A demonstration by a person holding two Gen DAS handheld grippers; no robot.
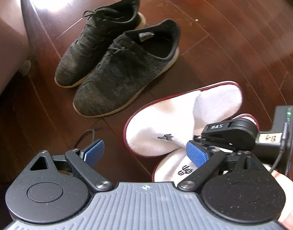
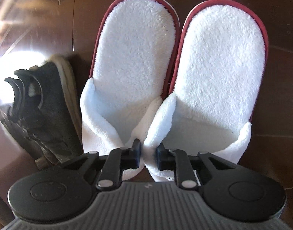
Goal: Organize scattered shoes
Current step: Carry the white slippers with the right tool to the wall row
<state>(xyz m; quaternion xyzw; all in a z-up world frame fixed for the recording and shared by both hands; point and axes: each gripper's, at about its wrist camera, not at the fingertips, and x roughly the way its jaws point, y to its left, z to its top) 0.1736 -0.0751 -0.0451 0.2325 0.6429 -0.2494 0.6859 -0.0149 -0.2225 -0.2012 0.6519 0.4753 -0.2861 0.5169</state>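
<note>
The floor (image 1: 213,28) is glossy reddish-brown wood planks with bright glare. The sneakers (image 1: 115,72) are matt dark knit cloth with pale rubbery soles. The slippers (image 2: 219,72) are fluffy white terry cloth edged in dark red trim. The left gripper's fingers (image 1: 197,153) carry ribbed blue pads.

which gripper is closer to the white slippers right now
Right. The right gripper pinches the inner toe flaps of both white slippers; the left gripper is open beside them, holding nothing.
</note>
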